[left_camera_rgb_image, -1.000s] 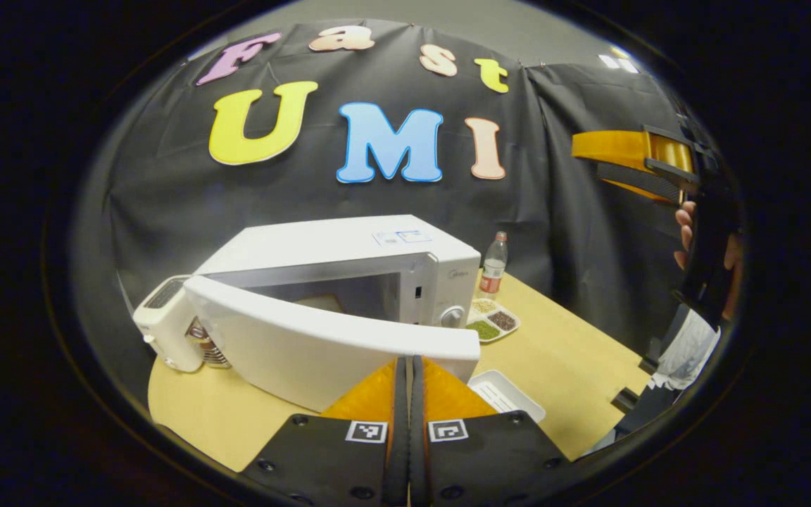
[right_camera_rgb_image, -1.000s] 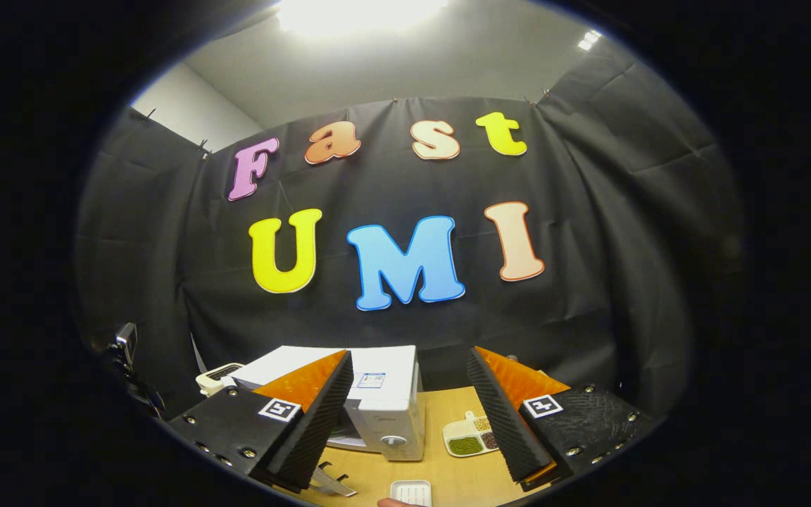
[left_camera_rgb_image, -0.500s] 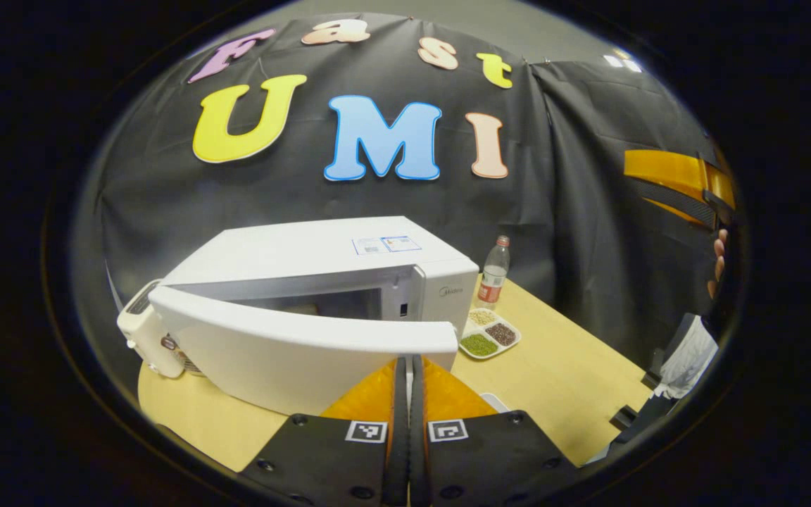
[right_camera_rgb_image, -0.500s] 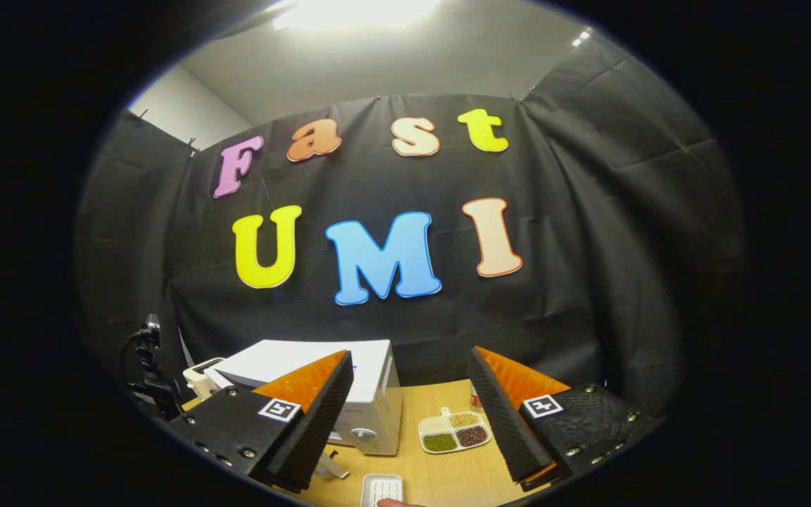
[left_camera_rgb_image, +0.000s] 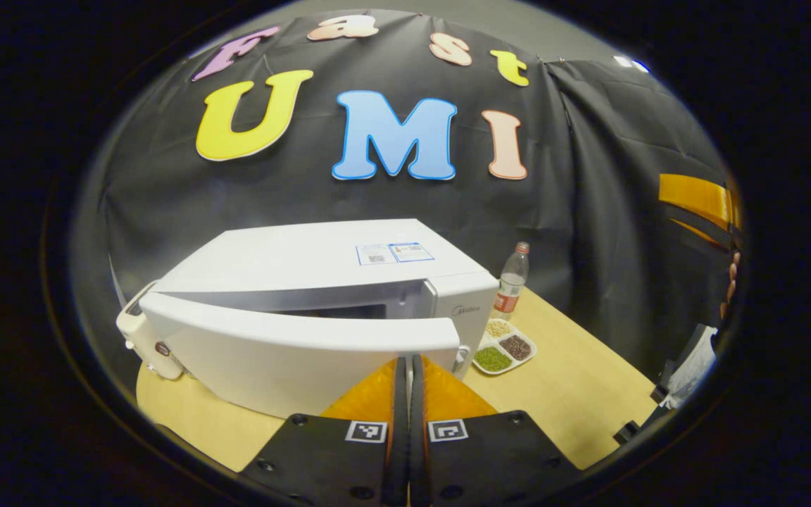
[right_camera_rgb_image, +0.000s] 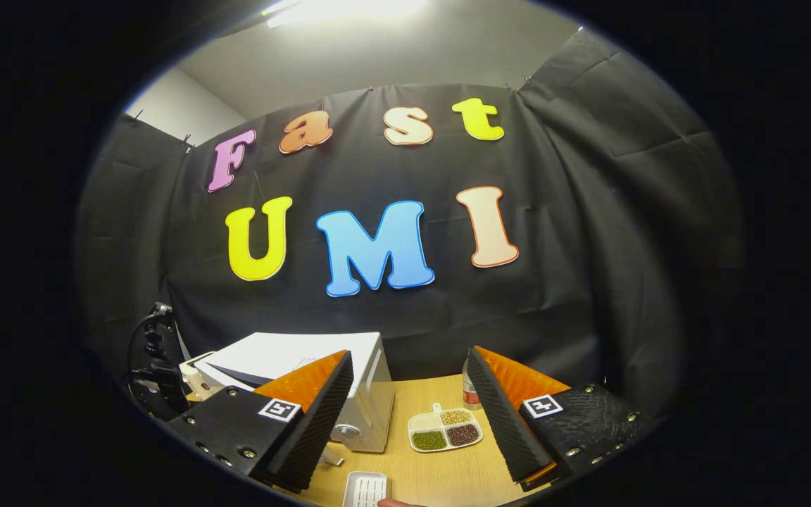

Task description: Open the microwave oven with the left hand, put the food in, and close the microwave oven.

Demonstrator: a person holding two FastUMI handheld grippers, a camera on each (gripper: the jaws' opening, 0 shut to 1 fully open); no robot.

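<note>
The white microwave (left_camera_rgb_image: pixel 307 257) stands on the wooden table (left_camera_rgb_image: pixel 574 394). Its door (left_camera_rgb_image: pixel 293 352) hangs ajar, leaving a narrow dark gap along the top front. My left gripper (left_camera_rgb_image: pixel 407 360) is shut, its tips against the door's outer face near the free edge. The cavity's contents are hidden. In the left gripper view, the right gripper (left_camera_rgb_image: pixel 701 204) is raised at the far right, held by a hand. In the right gripper view, my right gripper (right_camera_rgb_image: pixel 409 354) is open and holds nothing, well above the table, with the microwave (right_camera_rgb_image: pixel 286 350) below it to the left.
A divided dish of grains (left_camera_rgb_image: pixel 504 347) and a plastic bottle (left_camera_rgb_image: pixel 511 282) sit right of the microwave. A white toaster (left_camera_rgb_image: pixel 139 338) stands at its left. A small white ribbed tray (right_camera_rgb_image: pixel 365 488) lies near the table's front edge.
The microwave door has swung further toward shut with my left gripper behind it; the gap has narrowed. The right gripper has drifted right, staying open and high.
</note>
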